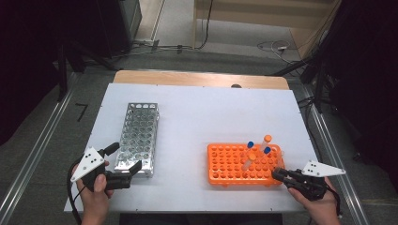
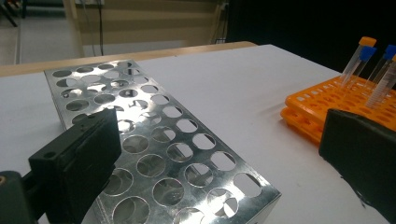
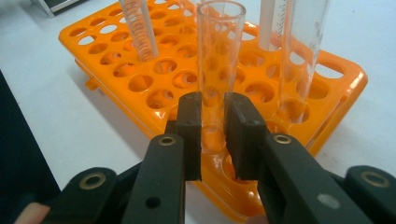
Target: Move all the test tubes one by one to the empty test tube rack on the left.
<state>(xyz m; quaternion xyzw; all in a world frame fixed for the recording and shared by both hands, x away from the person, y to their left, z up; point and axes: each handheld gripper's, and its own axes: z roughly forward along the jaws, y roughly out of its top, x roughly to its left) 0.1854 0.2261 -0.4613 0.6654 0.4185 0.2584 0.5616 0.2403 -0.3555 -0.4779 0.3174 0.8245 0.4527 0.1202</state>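
On the table (image 1: 197, 108): two racks are set well apart, a metal rack (image 1: 138, 136) at the left and an orange rack (image 1: 237, 164) at the right.
Tube (image 3: 218, 70): a clear, uncapped tube with an open round rim is seen standing upright in a hole at the near edge of the orange rack (image 3: 140, 84); nothing can be made out inside it.
Right gripper (image 3: 214, 135): its jaws are closed onto the lower part of the tube, one pad pressed against each side, just above the rack's top face.
Right gripper, high view (image 1: 281, 174): it is held at the near right corner of the orange rack.
Other tubes: capped tubes (image 1: 258, 147) with blue and orange caps are seen leaning in the far right part of the orange rack; printed scale marks are visible on one clear tube (image 3: 299, 46) beside the gripped one.
Left gripper (image 1: 126, 159): its jaws are spread wide and nothing is held between them.
Left gripper, place: it is held at the near end of the metal rack (image 2: 154, 144), one jaw over the rack's near left holes, the other off to its right.
Metal rack: shiny sheet metal with rows of round holes, all unfilled.
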